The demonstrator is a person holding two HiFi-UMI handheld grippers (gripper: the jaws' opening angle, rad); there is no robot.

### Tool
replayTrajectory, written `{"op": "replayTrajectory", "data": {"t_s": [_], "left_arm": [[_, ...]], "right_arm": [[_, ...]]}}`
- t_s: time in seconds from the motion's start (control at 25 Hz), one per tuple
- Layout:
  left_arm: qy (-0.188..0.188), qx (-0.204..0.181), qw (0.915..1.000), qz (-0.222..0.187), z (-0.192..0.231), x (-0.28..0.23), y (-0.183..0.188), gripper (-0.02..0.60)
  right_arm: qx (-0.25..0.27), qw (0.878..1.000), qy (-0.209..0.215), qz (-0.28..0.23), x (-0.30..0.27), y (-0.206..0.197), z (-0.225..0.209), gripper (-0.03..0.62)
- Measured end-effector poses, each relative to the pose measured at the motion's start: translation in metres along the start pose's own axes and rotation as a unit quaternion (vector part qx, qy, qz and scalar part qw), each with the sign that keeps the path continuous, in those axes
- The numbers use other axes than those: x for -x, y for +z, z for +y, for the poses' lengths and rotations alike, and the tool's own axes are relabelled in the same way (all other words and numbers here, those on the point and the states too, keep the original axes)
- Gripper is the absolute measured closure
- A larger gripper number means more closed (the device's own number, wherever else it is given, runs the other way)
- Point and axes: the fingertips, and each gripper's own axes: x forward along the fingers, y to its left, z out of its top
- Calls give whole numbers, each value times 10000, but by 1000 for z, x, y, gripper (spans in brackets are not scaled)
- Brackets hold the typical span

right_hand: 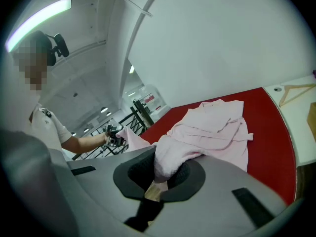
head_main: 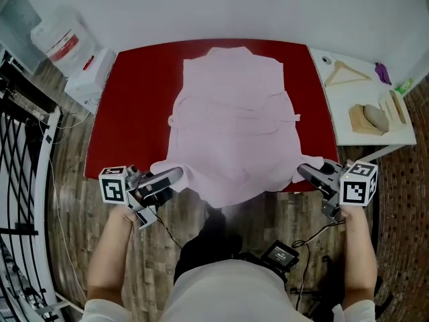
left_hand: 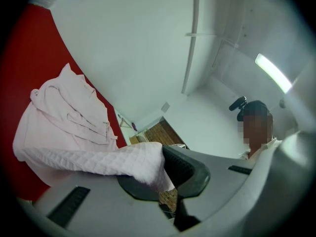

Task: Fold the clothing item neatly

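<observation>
Two hem corners of the pink robe [head_main: 234, 113], at the near edge of the red bench [head_main: 134, 99], sit clamped in the left claw [head_main: 176, 175] and right claw [head_main: 303, 172], so folding seems barely begun.

White short sleeves [head_main: 99, 310]; left tool [head_main: 175, 174], right tool [head_main: 305, 172] grey with marker cubes [head_main: 114, 185]; black cable [head_main: 315, 232].

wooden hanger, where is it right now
Upper right of the head view: the wooden hanger lies on the white side table, right of the red table.
</observation>
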Motion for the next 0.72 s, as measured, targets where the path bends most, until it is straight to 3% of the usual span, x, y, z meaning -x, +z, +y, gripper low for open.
{"op": "replayTrajectory", "data": {"t_s": [0.48, 0.72], "left_arm": [[-570, 48, 9981, 206, 12, -7, 74, 561], [-807, -113, 9957, 431, 15, -13, 105, 561]], "right_arm": [[-238, 9994, -202, -127, -19, 52, -18, 572], [-26, 9997, -202, -97, -35, 83, -23, 572]]}}
